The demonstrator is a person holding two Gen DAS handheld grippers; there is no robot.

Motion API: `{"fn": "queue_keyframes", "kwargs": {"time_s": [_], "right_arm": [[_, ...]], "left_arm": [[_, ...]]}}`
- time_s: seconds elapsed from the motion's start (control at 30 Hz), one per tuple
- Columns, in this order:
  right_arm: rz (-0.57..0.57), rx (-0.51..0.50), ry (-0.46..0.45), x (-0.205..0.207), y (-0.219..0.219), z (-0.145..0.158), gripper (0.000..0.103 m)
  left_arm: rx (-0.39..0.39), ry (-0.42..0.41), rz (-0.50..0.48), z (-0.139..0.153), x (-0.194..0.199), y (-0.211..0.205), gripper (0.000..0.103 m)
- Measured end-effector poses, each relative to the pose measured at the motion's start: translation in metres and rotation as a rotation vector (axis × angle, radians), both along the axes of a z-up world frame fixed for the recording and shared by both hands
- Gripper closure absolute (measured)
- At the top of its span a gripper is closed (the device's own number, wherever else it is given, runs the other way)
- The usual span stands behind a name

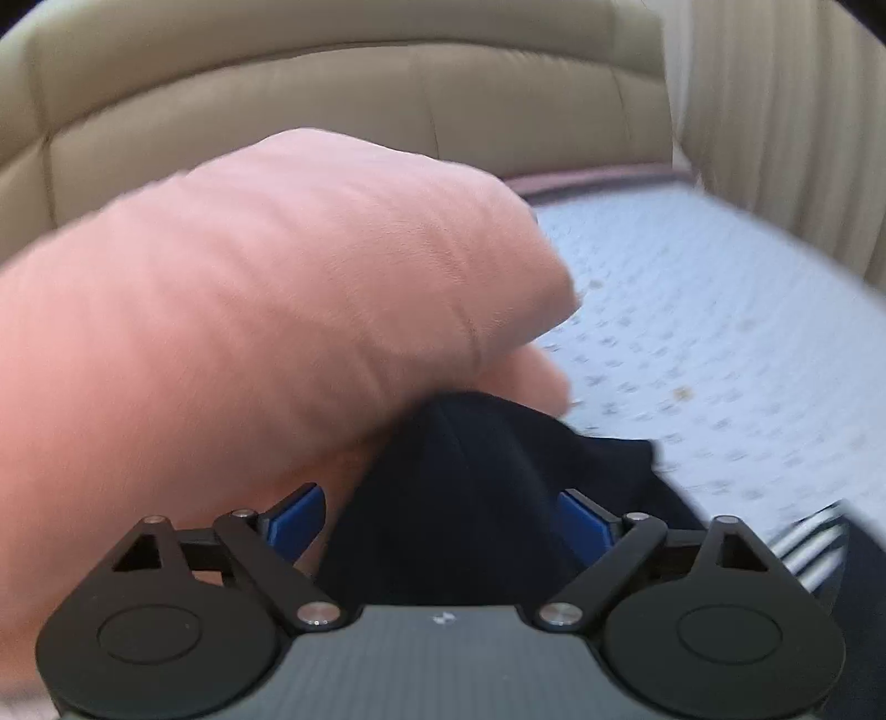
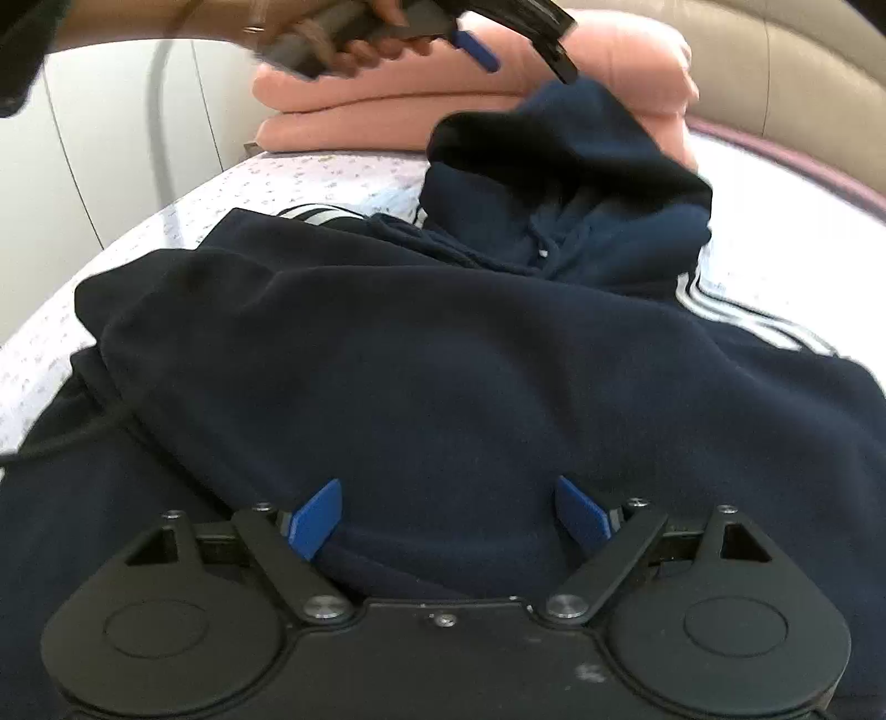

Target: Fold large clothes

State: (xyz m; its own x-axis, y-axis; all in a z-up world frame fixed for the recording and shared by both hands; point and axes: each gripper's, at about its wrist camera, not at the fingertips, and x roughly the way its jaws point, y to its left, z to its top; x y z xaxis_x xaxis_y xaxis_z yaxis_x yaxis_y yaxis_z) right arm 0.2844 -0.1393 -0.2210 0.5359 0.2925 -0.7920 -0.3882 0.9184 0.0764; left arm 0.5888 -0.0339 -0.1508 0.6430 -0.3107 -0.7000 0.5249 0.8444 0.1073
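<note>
- Navy fleece hoodie with white stripes on the sleeves (image 2: 443,354) lies spread on the bed, its hood (image 2: 559,160) at the far end and its folded body bulging towards the right wrist camera; the long axis runs from that camera away to the hood.
- Right hand-held gripper (image 2: 451,512) sits low over the near body of the hoodie, blue pads wide apart, with dark fleece in the gap but nothing pinched.
- Left hand-held gripper (image 2: 520,52), seen from the right wrist view, hangs above the hood at the far end, carried by a person's hand (image 2: 354,39); its blue pads stand wide too, and dark cloth sits between them in its own view without being pressed.
- Judging by this, the right one is nearer the hem end and the left nearer the hood, so the next fold would likely run along that axis, hood towards hem or the reverse.
- Folded salmon-pink fleece stack (image 2: 387,111) rests just beyond the hood, touching or nearly touching it; in the left wrist view it fills the left half.
- White bed sheet with a small grey floral print (image 1: 692,332) covers the bed.
- Beige padded leather headboard (image 1: 332,99) curves behind, with a pale pleated curtain (image 1: 775,111) to its right.
</note>
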Motion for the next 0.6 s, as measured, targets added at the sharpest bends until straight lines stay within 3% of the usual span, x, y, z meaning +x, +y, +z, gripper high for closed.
{"fn": "queue_keyframes", "kwargs": {"time_s": [0.1, 0.2, 0.23, 0.27, 0.33, 0.47, 0.6], "right_arm": [[0.003, -0.026, -0.007, -0.002, 0.006, 0.0, 0.0], [-0.007, -0.034, -0.022, -0.004, 0.011, -0.003, 0.0], [-0.01, -0.033, -0.027, -0.004, 0.012, -0.004, 0.0], [-0.014, -0.032, -0.035, -0.006, 0.012, -0.004, 0.0], [-0.018, -0.037, -0.05, -0.009, 0.014, -0.005, 0.0], [-0.028, -0.049, -0.058, -0.01, 0.017, -0.004, 0.0], [-0.036, -0.044, -0.069, -0.013, 0.016, -0.004, 0.0]], "left_arm": [[0.109, -0.006, -0.059, -0.017, 0.013, -0.027, 0.011], [0.232, -0.068, -0.066, -0.035, 0.017, -0.048, 0.009], [0.261, -0.076, -0.064, -0.041, 0.017, -0.053, 0.015], [0.269, -0.069, -0.068, -0.045, 0.017, -0.056, 0.044], [0.205, -0.031, -0.076, -0.042, 0.015, -0.052, 0.089], [0.127, -0.137, -0.083, -0.019, -0.015, -0.042, 0.089], [0.0, -0.174, -0.08, 0.026, -0.058, -0.026, 0.089]]}}
